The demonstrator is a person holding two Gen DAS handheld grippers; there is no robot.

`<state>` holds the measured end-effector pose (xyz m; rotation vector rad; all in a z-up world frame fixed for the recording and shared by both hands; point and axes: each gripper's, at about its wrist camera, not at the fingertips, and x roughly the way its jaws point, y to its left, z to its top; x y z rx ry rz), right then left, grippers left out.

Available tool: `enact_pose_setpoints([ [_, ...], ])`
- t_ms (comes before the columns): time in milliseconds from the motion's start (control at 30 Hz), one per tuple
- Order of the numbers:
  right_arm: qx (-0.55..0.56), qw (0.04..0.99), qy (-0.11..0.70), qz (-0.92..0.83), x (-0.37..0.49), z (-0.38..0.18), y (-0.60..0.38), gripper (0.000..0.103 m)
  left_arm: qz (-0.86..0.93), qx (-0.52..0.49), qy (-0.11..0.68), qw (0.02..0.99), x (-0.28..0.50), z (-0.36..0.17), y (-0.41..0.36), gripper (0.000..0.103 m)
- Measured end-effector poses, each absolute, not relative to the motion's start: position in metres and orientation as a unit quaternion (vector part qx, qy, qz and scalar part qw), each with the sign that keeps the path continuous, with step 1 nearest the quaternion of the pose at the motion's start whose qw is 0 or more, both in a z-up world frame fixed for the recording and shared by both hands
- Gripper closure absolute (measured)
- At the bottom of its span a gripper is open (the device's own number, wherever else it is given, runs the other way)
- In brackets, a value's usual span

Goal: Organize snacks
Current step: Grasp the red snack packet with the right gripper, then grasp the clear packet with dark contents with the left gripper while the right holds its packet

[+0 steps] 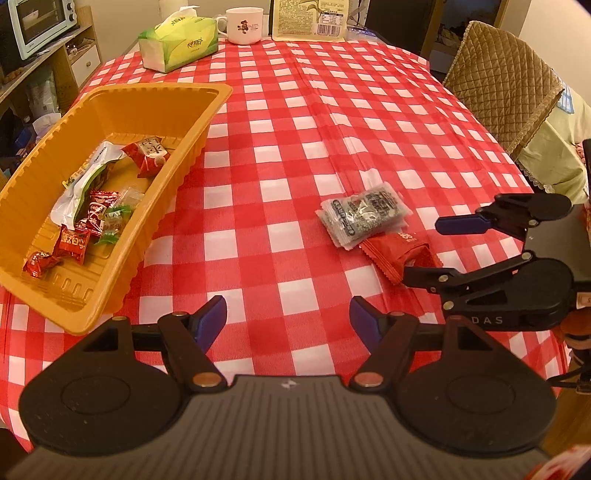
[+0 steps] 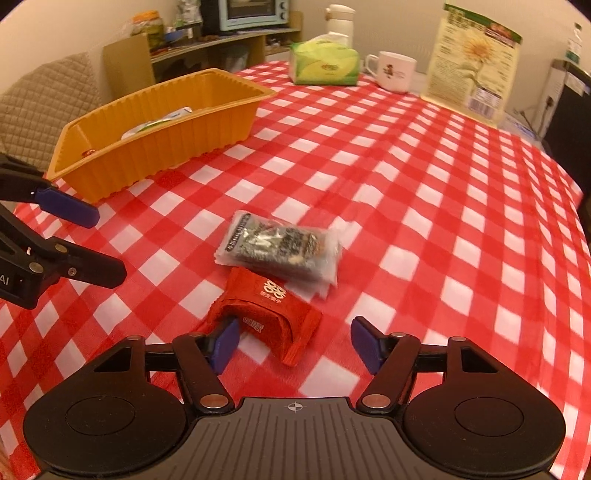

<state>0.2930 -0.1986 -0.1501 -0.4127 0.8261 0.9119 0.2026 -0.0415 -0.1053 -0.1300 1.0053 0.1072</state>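
Two snack packs on the checked bench, red packet [image 2: 267,314] just ahead of my right gripper [image 2: 291,343], jaws wide around its near end, left gripper [image 1: 286,323] wide, empty, beside orange tray [image 1: 177,166].

Tissue pack [image 1: 178,40], white mug [image 1: 243,25], toaster oven [image 1: 38,24], quilted chair [image 1: 506,86]; checked tablecloth [image 1: 369,122] beneath

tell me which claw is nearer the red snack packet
Right. The right claw is open around the near end of the red snack packet; the left claw hovers open over bare tablecloth, well off to the packet's left.
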Motion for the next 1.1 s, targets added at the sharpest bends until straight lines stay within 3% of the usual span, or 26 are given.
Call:
enact_pose_setpoints([
  [167,-0.203,0.783,0.379,0.45,0.294,-0.151,-0.187,0.041,0.053,-0.064,0.482,0.872,0.206,-0.106,-0.037,0.032],
  [367,-0.207,0.767,0.382,0.471,0.296,-0.153,-0.175,0.055,0.055,-0.065,0.483,0.871,0.208,-0.106,-0.034,0.032],
  [667,-0.206,0.76,0.387,0.48,0.297,-0.155,-0.163,0.057,0.06,-0.069,0.486,0.869,0.213,-0.109,-0.031,0.031],
  [733,-0.192,0.761,0.394,0.478,0.298,-0.154,-0.166,0.068,0.061,-0.07,0.486,0.869,0.214,-0.11,-0.031,0.031],
  [800,-0.179,0.763,0.401,0.473,0.298,-0.152,-0.171,0.073,0.061,-0.07,0.486,0.869,0.216,-0.11,-0.032,0.031],
  [1100,-0.108,0.795,0.434,0.411,0.305,-0.142,-0.211,0.075,0.032,-0.071,0.482,0.872,0.231,-0.111,-0.041,0.032],
])
